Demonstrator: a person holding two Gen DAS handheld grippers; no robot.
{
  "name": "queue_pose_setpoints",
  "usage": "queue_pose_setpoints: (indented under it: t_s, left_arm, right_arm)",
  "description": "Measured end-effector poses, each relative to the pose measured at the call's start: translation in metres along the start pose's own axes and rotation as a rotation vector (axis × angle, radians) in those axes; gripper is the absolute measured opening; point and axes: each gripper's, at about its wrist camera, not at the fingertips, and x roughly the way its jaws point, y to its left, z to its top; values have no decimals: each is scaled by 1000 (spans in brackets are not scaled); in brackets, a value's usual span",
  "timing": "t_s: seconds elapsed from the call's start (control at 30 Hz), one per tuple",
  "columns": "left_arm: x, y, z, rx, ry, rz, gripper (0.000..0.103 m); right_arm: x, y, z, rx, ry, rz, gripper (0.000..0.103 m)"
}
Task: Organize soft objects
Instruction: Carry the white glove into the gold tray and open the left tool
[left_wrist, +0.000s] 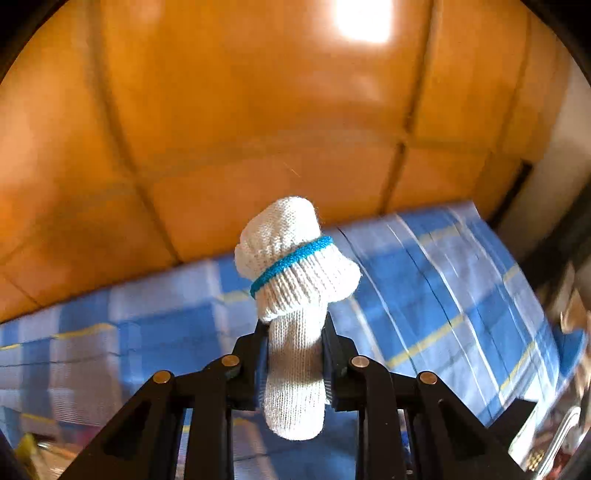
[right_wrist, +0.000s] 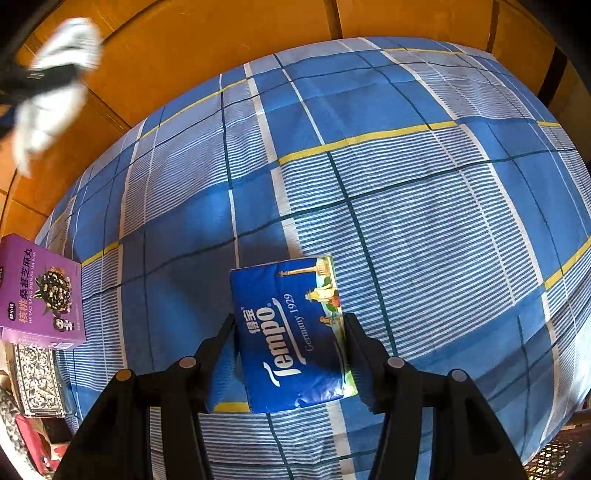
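Note:
My left gripper (left_wrist: 294, 330) is shut on a rolled white knit glove with a blue band (left_wrist: 295, 273) and holds it in the air above the blue plaid cloth (left_wrist: 461, 280). In the right wrist view the same glove (right_wrist: 55, 88) shows as a blurred white shape at the upper left. My right gripper (right_wrist: 290, 323) has its jaws around a blue Tempo tissue pack (right_wrist: 291, 332), one finger at each side, closed on it over the plaid cloth (right_wrist: 424, 203).
A purple box (right_wrist: 40, 295) lies at the cloth's left edge. A patterned black-and-white box (right_wrist: 35, 380) sits below it. The orange tiled floor (left_wrist: 258, 110) lies beyond the cloth. Clutter shows at the right edge of the left wrist view (left_wrist: 565, 424).

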Motion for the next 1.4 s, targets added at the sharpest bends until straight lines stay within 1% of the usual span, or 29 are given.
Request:
queue_pose_setpoints:
  t_s: [0.13,0.17,0.27,0.37,0.5,0.63,0.7,0.77,0.9,1.03,1.1,1.27,1.4]
  left_arm:
    - [-39,63,11,-83,-69,100,24]
    - [-51,87,9,-125,-83,128,24]
    - [-81,136,-6,-209,-124,180,24]
    - [-113,180,-33,-257,-166,230,24]
    - [-148,231,-87,-331,-186,268,24]
    - [-171,263,-136,-378,-197,288,24]
    - [-181,280,-165,-408,-195,295,24]
    - [-190,289,-190,-428,-198,306,24]
    - [-201,295,-237,-422,-209,350,24]
    - [-216,292,-278,-421,-219,377,24]
    - [-221,291,-301,-430,-217,385,24]
    - [-225,282,-335,-413,-206,403,24]
    - [-229,279,-357,-403,-202,407,24]
  right_arm:
    - [2,3,-2,-9,3,-14,56]
    - [3,3,-1,-8,3,-14,56]
    - [5,4,0,-6,3,-13,56]
    - [8,6,2,-14,4,-25,56]
    - [10,9,2,-17,-1,-35,56]
    - [13,17,-1,-40,-11,-70,56]
    - [14,21,-3,-53,-15,-88,56]
    - [14,25,-5,-63,-20,-100,55]
    - [15,31,-8,-89,-36,-131,55]
    - [18,46,-15,-182,-66,-196,54]
    - [18,50,-18,-204,-69,-205,54]
    - [18,50,-20,-187,-70,-193,54]
    - [18,51,-21,-182,-80,-200,54]
